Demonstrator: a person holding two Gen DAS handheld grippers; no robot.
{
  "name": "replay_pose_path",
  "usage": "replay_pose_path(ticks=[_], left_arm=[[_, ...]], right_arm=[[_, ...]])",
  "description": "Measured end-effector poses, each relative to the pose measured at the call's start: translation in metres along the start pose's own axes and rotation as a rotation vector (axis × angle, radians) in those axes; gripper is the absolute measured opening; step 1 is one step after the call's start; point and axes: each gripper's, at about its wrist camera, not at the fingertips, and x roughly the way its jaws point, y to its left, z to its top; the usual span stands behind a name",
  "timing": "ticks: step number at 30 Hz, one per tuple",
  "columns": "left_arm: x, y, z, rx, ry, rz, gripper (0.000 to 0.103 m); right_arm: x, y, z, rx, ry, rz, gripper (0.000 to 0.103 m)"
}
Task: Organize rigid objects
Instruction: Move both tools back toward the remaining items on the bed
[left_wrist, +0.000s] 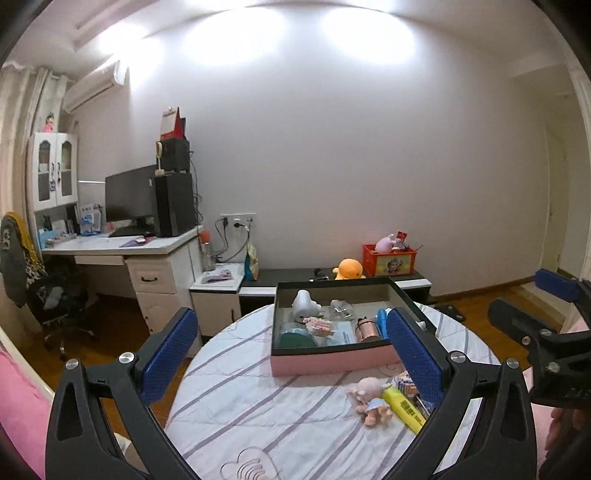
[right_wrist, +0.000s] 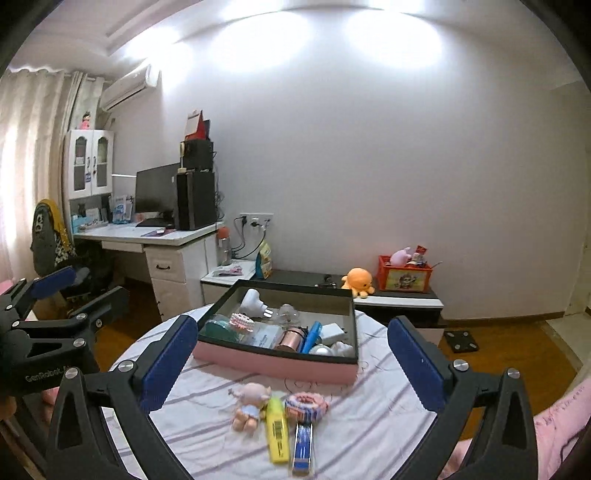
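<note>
A pink box with a black inside stands on the round striped table. It holds several items, among them a white plug light, a copper cylinder and a blue tube. In front of the box lie a small doll, a yellow highlighter, a woven ring and a blue flat piece. My left gripper and right gripper hover above the table's near side, both open wide and empty.
A desk with a monitor and an office chair stand at the back left. A low black cabinet behind the table carries an orange plush and a red crate. A scale lies on the floor.
</note>
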Motion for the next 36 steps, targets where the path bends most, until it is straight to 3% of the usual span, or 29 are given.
replay_pose_path(ticks=[12,25,36], left_arm=[[-0.034,-0.012,-0.013,0.012,-0.013,-0.001,0.103],[-0.035,-0.019,-0.015,0.036,-0.012,0.002,0.103],[-0.001,-0.012,-0.037,0.027,0.106,-0.011,0.103]], right_arm=[[-0.039,0.002,-0.015,0.037,-0.017,-0.01,0.103],[-0.04,-0.001,-0.021,0.045,0.0,-0.013,0.103],[-0.013,-0.01,-0.043,0.058,0.097,-0.028,0.103]])
